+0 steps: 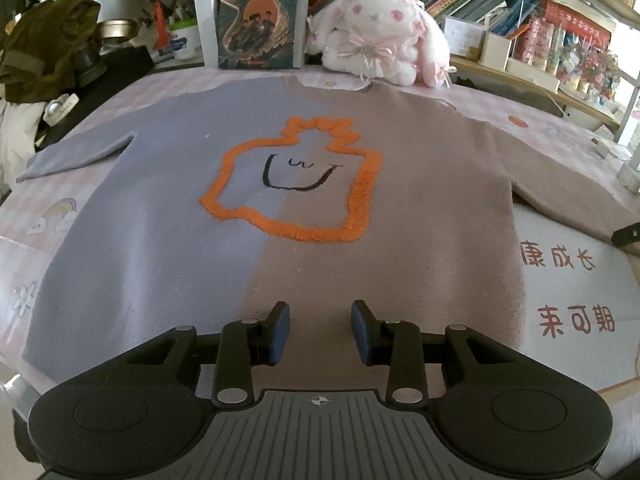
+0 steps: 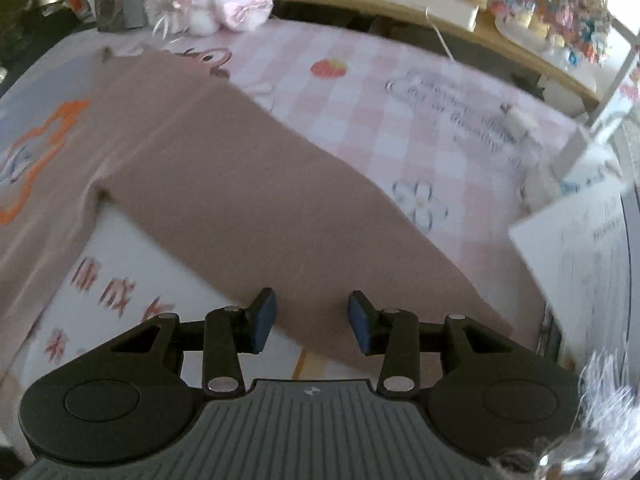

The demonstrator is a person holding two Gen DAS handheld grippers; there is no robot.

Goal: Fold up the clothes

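A sweater (image 1: pixel 280 208) lies flat and spread out on the pink checked cloth, lilac on its left half and dusty pink on its right, with an orange outlined smiling shape on the chest. My left gripper (image 1: pixel 320 330) hovers open over the hem at the middle, nothing between its blue pads. In the right wrist view the pink sleeve (image 2: pixel 280 216) runs diagonally toward the lower right. My right gripper (image 2: pixel 312 320) is open above the sleeve's cuff end, holding nothing. A dark part of the right gripper (image 1: pixel 626 235) shows at the left wrist view's right edge.
A white and pink plush rabbit (image 1: pixel 384 32) and an upright book (image 1: pixel 260 12) stand behind the collar. Dark clothing (image 1: pixel 44 48) is piled at the back left. Shelves of books and boxes (image 1: pixel 540 28) line the back right. White paper (image 2: pixel 576 248) lies beside the cuff.
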